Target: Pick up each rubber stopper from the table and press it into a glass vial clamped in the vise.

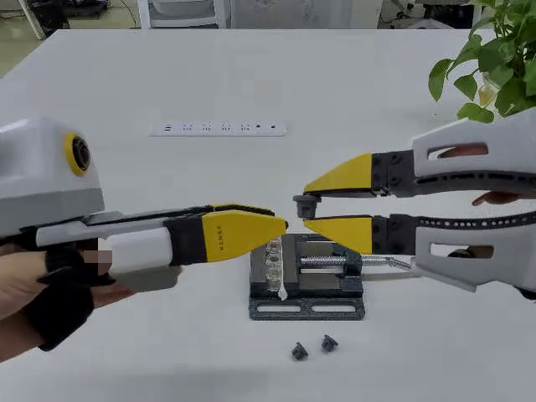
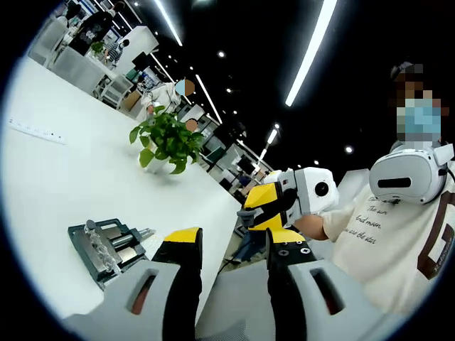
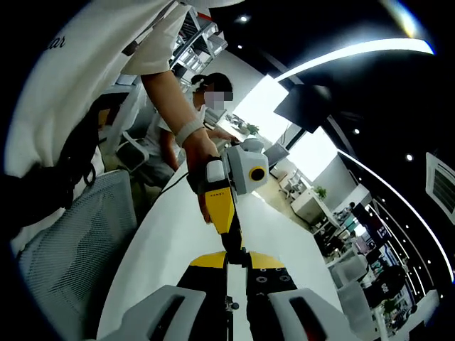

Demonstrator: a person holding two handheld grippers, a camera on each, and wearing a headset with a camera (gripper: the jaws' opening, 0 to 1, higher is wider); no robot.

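The right gripper [image 1: 305, 209] pinches a stopper [image 1: 306, 202] between its jaw tips, just above the vise [image 1: 331, 293] and its vials [image 1: 274, 261]. Opposite, the left gripper [image 1: 279, 218] hovers with jaws apart. Two loose stoppers [image 1: 300, 352] lie on the table [image 1: 251, 84].

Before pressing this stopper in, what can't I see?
Head view: yellow fingers of the left gripper cover the mouths of the clear glass vials in the black vise.
Left gripper view: vials too small to judge.
Head view: loose dark rubber stoppers too small to tell orientation.
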